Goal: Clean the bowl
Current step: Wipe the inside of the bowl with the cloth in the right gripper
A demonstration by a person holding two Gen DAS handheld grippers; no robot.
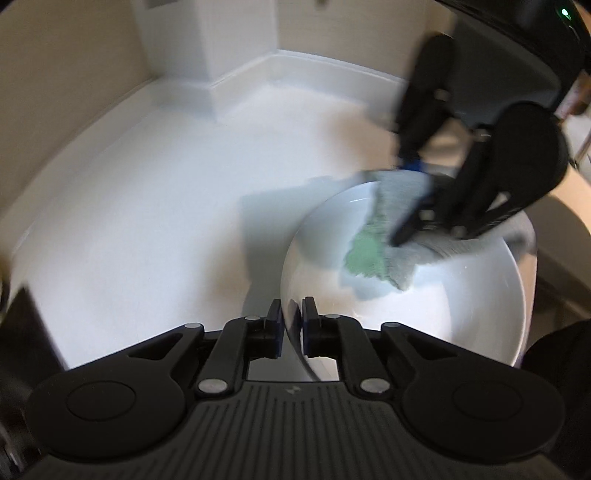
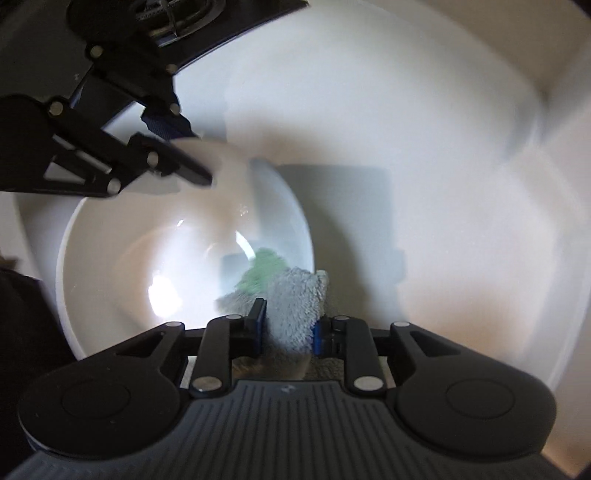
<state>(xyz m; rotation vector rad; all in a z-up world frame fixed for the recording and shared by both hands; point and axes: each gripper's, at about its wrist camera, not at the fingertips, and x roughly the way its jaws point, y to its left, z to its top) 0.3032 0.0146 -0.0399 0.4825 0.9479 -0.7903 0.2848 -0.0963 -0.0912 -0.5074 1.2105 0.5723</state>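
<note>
A white bowl [image 1: 461,295] stands on a white counter; in the right wrist view it [image 2: 122,258] fills the left half. My left gripper [image 1: 292,326] is shut on the bowl's near rim, one pad inside and one outside; it shows in the right wrist view [image 2: 177,147] at the bowl's far rim. My right gripper [image 2: 289,326] is shut on a grey and green cloth [image 2: 291,295] and presses it against the bowl's inner wall. In the left wrist view the cloth [image 1: 384,243] lies inside the bowl under the right gripper [image 1: 410,206], blurred by motion.
The white counter [image 1: 147,221] runs to a raised back edge and a wall corner [image 1: 236,88]. A black stove top with a burner [image 2: 177,22] lies beyond the bowl in the right wrist view.
</note>
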